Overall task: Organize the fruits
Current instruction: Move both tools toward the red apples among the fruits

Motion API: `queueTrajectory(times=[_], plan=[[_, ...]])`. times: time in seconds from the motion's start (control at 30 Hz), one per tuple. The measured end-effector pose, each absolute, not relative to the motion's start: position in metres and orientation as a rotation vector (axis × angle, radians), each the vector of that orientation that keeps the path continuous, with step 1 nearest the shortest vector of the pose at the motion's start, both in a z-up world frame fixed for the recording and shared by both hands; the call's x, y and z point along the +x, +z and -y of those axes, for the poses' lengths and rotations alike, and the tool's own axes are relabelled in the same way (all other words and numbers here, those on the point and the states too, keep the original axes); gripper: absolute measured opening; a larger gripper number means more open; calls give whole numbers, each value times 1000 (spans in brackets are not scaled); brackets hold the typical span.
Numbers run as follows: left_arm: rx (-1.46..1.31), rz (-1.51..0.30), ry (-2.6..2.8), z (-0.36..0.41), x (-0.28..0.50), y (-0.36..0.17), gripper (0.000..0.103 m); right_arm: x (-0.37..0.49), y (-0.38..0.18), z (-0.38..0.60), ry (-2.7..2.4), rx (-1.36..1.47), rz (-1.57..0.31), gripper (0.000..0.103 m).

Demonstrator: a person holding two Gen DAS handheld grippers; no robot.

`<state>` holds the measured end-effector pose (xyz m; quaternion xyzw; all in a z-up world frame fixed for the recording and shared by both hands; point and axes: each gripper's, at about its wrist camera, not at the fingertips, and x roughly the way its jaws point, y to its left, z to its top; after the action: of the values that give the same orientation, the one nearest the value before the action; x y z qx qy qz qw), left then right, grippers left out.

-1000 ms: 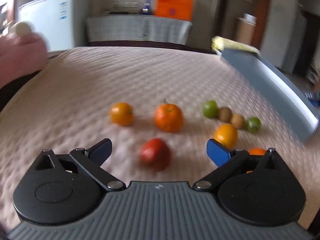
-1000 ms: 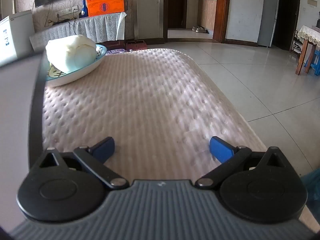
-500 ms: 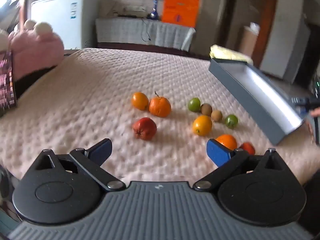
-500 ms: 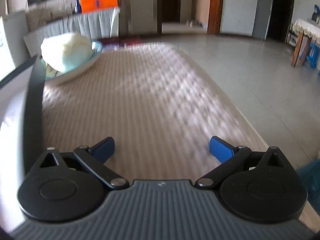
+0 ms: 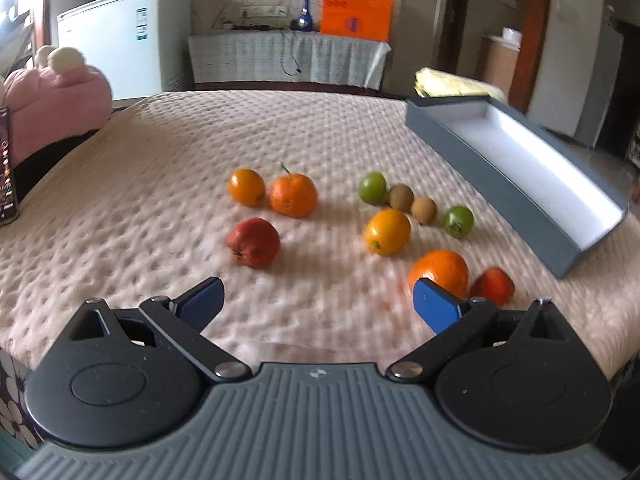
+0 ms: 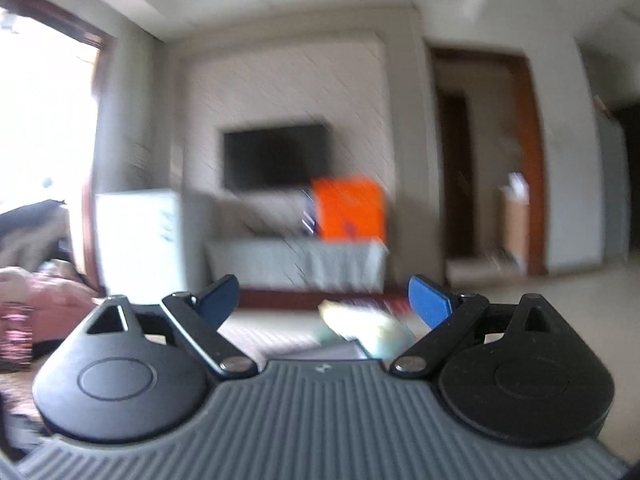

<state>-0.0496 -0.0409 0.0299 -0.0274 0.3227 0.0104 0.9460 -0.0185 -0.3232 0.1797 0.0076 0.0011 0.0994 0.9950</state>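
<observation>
Ten fruits are lying on the quilt [image 5: 120, 216] ahead of your left gripper [image 5: 318, 304]: four oranges [image 5: 293, 195], two red fruits [image 5: 253, 242], two green ones [image 5: 372, 187] and two brown ones [image 5: 401, 197]. One grey box [image 5: 480, 184] is sitting open just right of them, holding nothing. You are keeping both grippers' fingers spread apart, gripping nothing; your right gripper [image 6: 324, 300] is pointing at a blurred wall. No writing is reading clearly.

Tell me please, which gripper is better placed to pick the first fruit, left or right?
Left, probably. The left gripper is open and faces the fruits, with the red fruit just ahead. The right gripper, also open, points toward the far wall; no fruit shows there.
</observation>
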Motion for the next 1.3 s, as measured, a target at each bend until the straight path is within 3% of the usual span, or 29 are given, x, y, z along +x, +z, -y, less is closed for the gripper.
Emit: queueTrajectory(times=[0.17,0.27,0.4,0.53,0.63,0.73,0.77,0.93,1.0,1.1,1.3], plan=[[-31,-657,-10,42,-53,27,102,-95,222,302,268,-17,280,97],[-41,-655,-10,39,-53,26,102,-116,254,301,288,125,386,103],[-56,-654,4,33,-53,26,102,-127,286,292,451,316,468,103],[-102,-653,19,22,-54,30,102,-91,260,283,663,320,209,102],[-113,-629,23,18,-58,35,102,-40,191,282,654,199,-169,100],[-79,-604,9,21,-63,42,102,1,118,275,527,5,-549,65],[-66,-594,6,23,-66,44,102,13,97,274,492,-47,-636,65],[-38,-573,-2,28,-75,52,102,31,44,255,459,-136,-685,62],[-31,-569,-22,30,-78,52,102,40,46,239,433,-152,-724,47],[-16,-572,-30,33,-75,50,101,46,53,234,460,-119,-745,41],[-84,-636,110,16,-45,36,101,51,41,232,427,-129,-722,42]])
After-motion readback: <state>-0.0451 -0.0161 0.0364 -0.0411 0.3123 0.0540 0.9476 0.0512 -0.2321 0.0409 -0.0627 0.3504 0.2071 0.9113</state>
